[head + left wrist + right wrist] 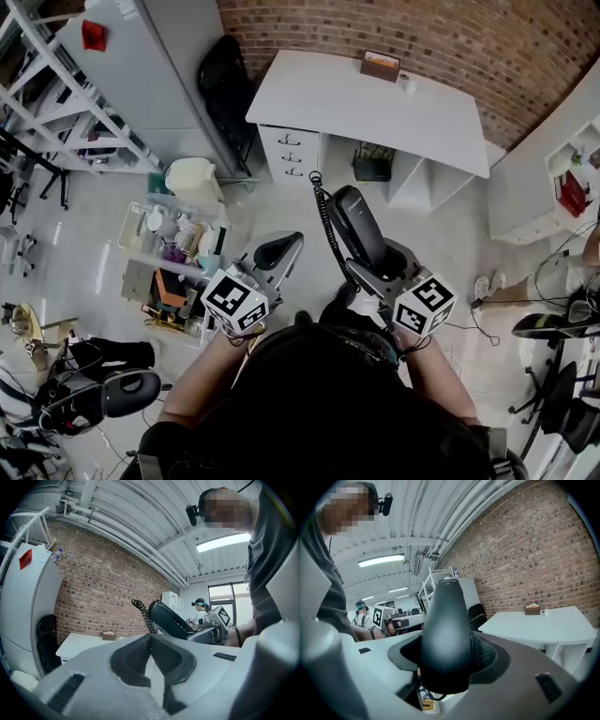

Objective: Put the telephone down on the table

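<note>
A black telephone handset [359, 229] with a coiled cord [327, 217] sticks up out of my right gripper [386, 268], whose jaws are shut on its lower end. In the right gripper view the handset [446, 639] fills the gap between the pads. My left gripper [275, 253] is held beside it to the left, its dark pads closed together with nothing between them [151, 654]. From the left gripper view the handset [169, 619] and the right gripper [212, 631] show to the right. The white table [375, 103] stands ahead against the brick wall.
On the table's far edge sit a small brown box [381, 65] and a white cup [408, 82]. A black chair [228, 89] stands left of the table beside a grey cabinet [169, 66]. A cluttered trolley [173, 253] is at the left, and cables lie on the floor at right.
</note>
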Available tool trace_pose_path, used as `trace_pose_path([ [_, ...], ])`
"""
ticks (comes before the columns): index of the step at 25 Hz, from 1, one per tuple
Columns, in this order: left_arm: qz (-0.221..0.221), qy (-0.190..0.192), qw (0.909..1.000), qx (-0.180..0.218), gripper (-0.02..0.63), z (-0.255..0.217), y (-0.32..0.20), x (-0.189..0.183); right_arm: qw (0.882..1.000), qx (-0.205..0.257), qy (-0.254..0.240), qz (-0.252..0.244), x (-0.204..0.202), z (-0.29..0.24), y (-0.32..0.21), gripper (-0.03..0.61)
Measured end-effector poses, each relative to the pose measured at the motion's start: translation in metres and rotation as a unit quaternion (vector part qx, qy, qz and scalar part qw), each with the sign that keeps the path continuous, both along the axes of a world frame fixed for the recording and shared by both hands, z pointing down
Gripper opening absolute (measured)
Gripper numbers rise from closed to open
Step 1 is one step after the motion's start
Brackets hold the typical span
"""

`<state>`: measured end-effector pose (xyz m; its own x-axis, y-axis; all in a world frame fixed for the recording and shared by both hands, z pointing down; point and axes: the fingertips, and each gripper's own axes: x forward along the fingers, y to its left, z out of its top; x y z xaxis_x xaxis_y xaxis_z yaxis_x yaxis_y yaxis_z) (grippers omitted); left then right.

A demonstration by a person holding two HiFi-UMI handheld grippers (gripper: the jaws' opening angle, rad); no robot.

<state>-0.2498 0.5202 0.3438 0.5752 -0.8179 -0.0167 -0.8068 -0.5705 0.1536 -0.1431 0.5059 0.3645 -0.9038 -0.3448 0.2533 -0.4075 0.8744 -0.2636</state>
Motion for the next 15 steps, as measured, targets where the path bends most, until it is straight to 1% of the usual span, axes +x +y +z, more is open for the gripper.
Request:
trace_pose_path([
  [5,-0.008,0.001,1.0,-0.004,0.008,0.003,-0.017,-0.001,1.0,0.005,-0.009,-0.006,0.0,-0.004,-0.019,0.266],
  [11,-0.016,-0.001,0.9998,-0.011,0.008,0.005,-0.057,0.009,1.0,-0.001,-0.011,-0.011,0.01,-0.004,-0.06,0.265],
  [15,-0.011,-0.001,0.9998,-0.016,0.008,0.014,-0.092,0.021,1.0,0.006,-0.012,-0.015,0.018,-0.002,-0.096,0.266],
])
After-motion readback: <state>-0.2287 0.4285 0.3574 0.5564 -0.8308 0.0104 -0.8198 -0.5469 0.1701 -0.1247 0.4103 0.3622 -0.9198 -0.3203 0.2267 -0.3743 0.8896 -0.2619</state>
